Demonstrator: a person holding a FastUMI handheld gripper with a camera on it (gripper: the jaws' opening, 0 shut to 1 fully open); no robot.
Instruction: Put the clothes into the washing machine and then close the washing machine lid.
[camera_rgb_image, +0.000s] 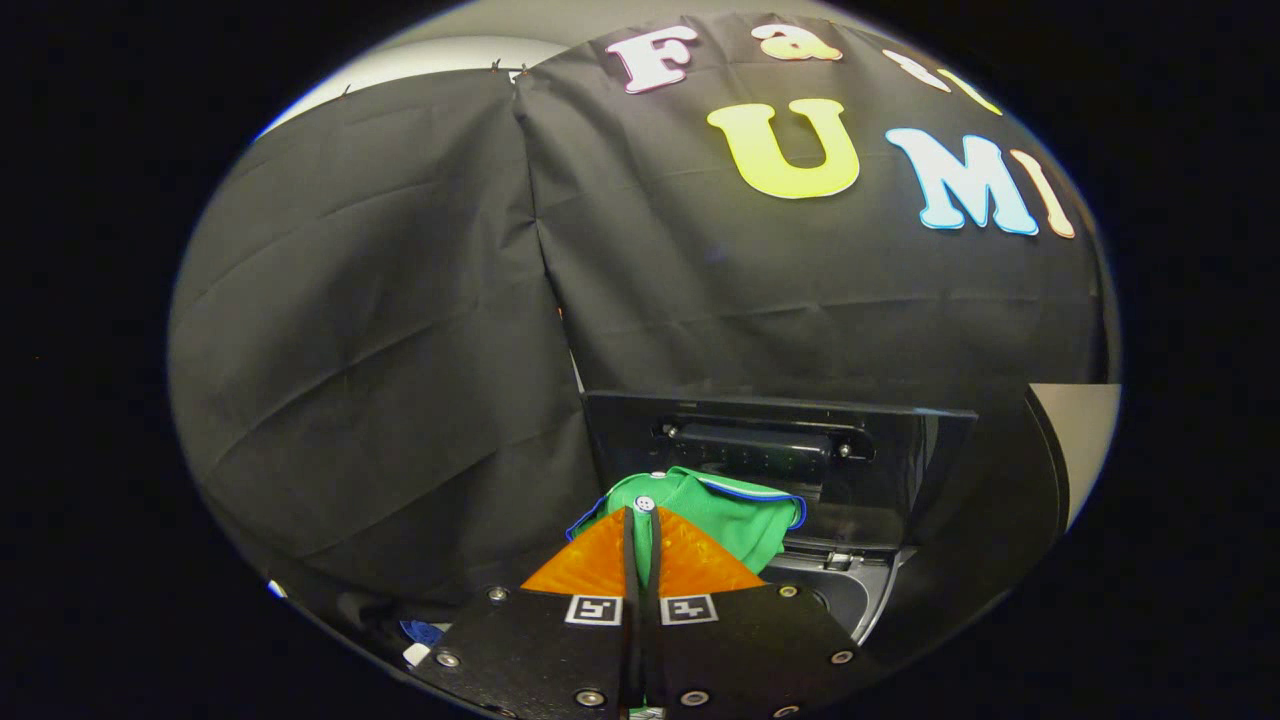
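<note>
Between the two fingers, right at their tips, I had the green garment (715, 515) pinched: the gripper (640, 525) was drawn together with only a thin strip of cloth showing in the slit between the fingers, so I judged both of them to be pressing on the fabric. From the gripper view the cloth bunched up just ahead of the tips and spilled off to the right of them, a soft crumpled lump with no clear long axis that I could make out. It looked like a bright green knit piece with a blue trim along one edge and a small pale button or snap sitting just at the fingertips; its lower part was hidden behind the fingers, so I could not tell how much hung below. The washing machine (850, 590) lay straight beyond and a little to the right, its raised lid (900, 450) standing up behind the garment against the black cloth wall (400, 350). Part of the machine's curved dark opening showed beside the right finger, below the cloth. That was the relation I cared about: the garment sat above and just short of the opening, so I reckoned the drop called for a small carry forward and to the right before the fingers parted. The lid, still up, looked to me like a later step.
</note>
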